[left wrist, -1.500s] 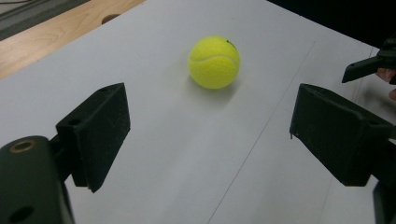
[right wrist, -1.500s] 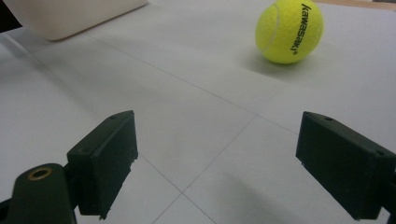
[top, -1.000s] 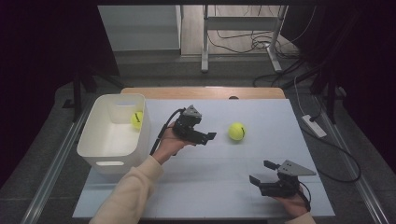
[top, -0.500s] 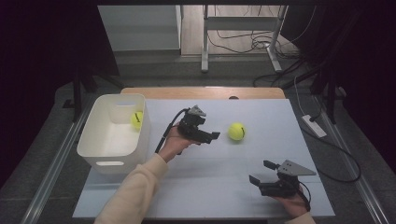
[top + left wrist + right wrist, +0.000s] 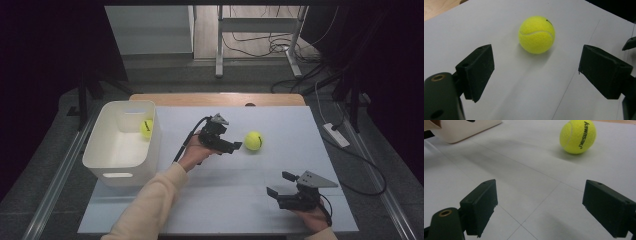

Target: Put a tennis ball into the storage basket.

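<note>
A yellow tennis ball (image 5: 253, 141) lies on the pale surface (image 5: 235, 200), near its middle. The left tongs (image 5: 237, 145) hover just beside it, jaws spread wide and empty, the ball ahead of them and not yet between the pads. The right tongs (image 5: 280, 183) rest near the front edge, well apart from the ball, also open and empty. A white bin (image 5: 107, 165) stands at the left, holding a second ball (image 5: 146, 128).

Room dim, table (image 5: 280, 200) evenly lit from overhead. Ball (image 5: 536, 34) ahead of the jaws sharp, soft shadow trailing toward them. Jaw bases slightly blurred.
</note>
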Motion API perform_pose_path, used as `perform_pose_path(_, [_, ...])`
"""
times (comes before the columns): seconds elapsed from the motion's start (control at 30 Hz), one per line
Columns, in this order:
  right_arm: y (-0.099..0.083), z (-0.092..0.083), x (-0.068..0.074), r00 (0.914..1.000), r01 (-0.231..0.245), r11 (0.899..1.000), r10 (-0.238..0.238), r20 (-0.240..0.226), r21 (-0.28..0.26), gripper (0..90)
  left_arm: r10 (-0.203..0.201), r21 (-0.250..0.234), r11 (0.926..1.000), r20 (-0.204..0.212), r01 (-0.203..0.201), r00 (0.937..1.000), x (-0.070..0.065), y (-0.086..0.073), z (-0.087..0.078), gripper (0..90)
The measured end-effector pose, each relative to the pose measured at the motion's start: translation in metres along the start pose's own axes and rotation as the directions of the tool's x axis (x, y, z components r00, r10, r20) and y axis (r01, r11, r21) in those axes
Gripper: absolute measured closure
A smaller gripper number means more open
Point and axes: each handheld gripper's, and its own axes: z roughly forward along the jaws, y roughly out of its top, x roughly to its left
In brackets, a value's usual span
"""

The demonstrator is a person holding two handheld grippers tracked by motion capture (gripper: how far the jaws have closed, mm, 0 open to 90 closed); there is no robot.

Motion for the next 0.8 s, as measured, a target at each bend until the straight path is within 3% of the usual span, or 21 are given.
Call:
perform_pose_path(0.47, [0.001, 0.001, 0.0, 1.0, -0.003, 1.0, 0.003, 0.004, -0.001, 12.8, -0.019, -0.011, 0.9998, -0.007, 0.019, 0.9998, 0.0, 0.005, 0.018, 12.7])
perform_pose_path(0.8, [0.001, 0.001, 0.0, 1.0, -0.001, 1.0, 0.001, 0.0, -0.004, 12.8, -0.058, -0.004, 0.9983, -0.005, 0.058, 0.9983, 0.003, 0.008, 0.027, 10.5])
